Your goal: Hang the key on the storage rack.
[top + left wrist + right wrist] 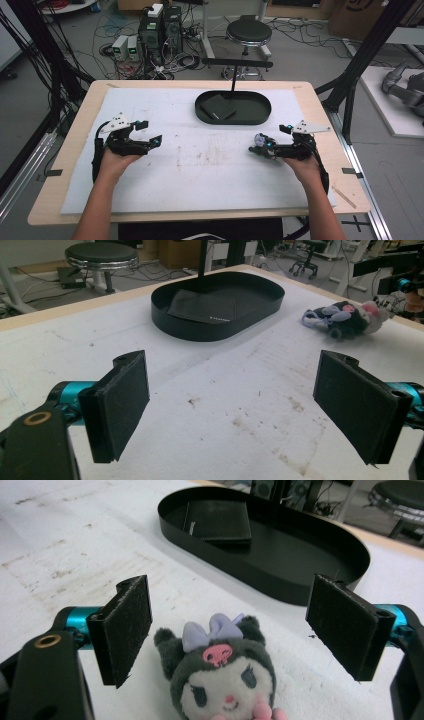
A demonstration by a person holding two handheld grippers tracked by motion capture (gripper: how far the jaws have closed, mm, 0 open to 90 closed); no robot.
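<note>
- Person's forearms come in from the bottom of the high view, one hand on each gripper, both over a white mat (200, 170) on a wooden table (65, 165).
- Right gripper (270, 137) sits at the right side of the mat, jaws wide apart, nothing clamped.
- Right gripper view: plush toy (222, 677) lies on the mat between the two black pads (125, 627), closer to the pad on the left of that view; can't tell if it touches that pad, and there is a clear gap to the other.
- Plush toy is dark grey, with a white face, a lilac bow, a pink skull mark and pink bits at the bottom edge of that view.
- High view: the toy shows as a small blob just at the tips of the right gripper, too small for detail.
- Left gripper (149, 132) sits at the left side of the mat, jaws wide apart, empty, bare mat between the pads.
- Left gripper is well apart from the toy; in the left gripper view the toy lies on the mat far off at upper right, beside the other gripper.
- Mat is stained brownish around its middle.
- Black oval tray (260, 112) sits at the far middle of the mat, beyond both grippers.
- Flat black square pad (217, 107) lies in the tray's left half; the right half is bare.
- Thin black post (233, 75) rises just behind the tray.
- Beyond the table: a round black stool (248, 32), computer boxes and loose cables on the floor.
</note>
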